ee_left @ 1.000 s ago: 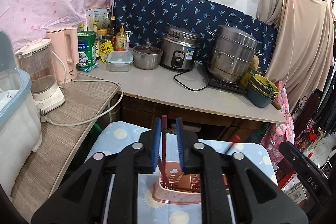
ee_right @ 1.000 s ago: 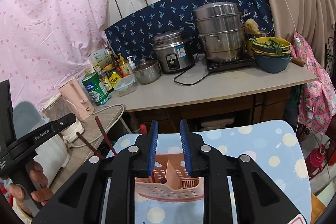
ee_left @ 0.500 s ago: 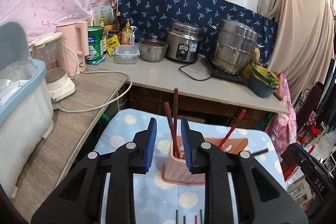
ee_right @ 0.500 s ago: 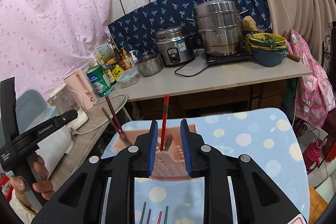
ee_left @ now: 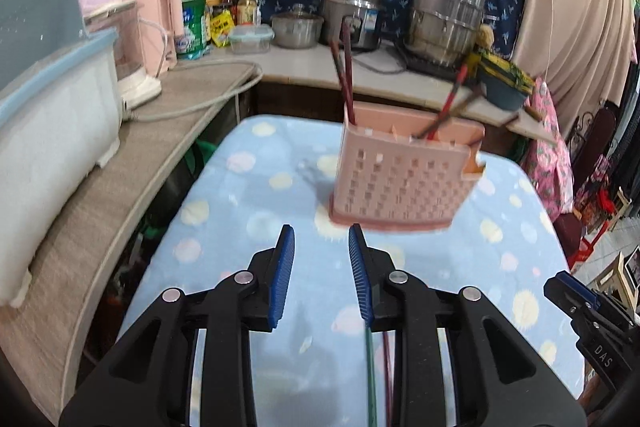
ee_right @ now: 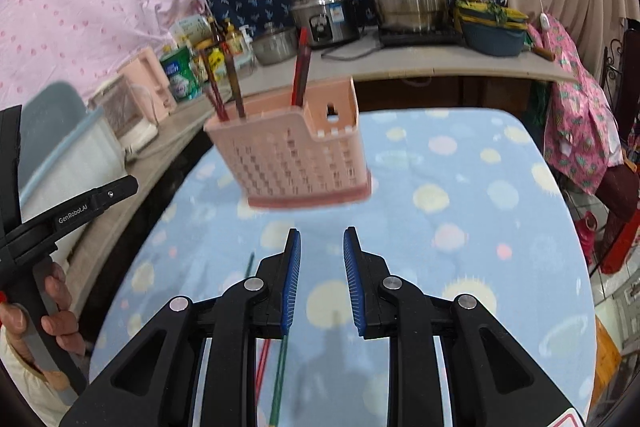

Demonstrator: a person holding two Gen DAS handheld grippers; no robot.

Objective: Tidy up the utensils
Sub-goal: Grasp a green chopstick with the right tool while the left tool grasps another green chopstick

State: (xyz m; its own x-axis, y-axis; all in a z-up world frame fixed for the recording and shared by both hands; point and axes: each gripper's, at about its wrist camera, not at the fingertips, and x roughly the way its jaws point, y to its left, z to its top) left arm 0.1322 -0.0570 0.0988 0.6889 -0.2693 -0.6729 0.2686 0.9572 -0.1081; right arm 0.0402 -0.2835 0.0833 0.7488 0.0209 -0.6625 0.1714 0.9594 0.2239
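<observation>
A pink perforated utensil holder stands on the blue dotted cloth. Dark red chopsticks lean in its left end and red ones in its right end. My left gripper hovers short of the holder, its jaws opening with nothing between them. My right gripper is open and empty, also short of the holder. Loose chopsticks lie on the cloth under the fingers: a green one and a red one.
A pale plastic bin and a blender stand on the wooden side counter at the left. Behind the table, a counter holds a rice cooker, a steel steamer and stacked bowls. A hand grips the left tool.
Both grippers have drawn back and down from the holder. The left one let go of the dark red chopsticks, which now stand in it. Loose chopsticks have come into view.
</observation>
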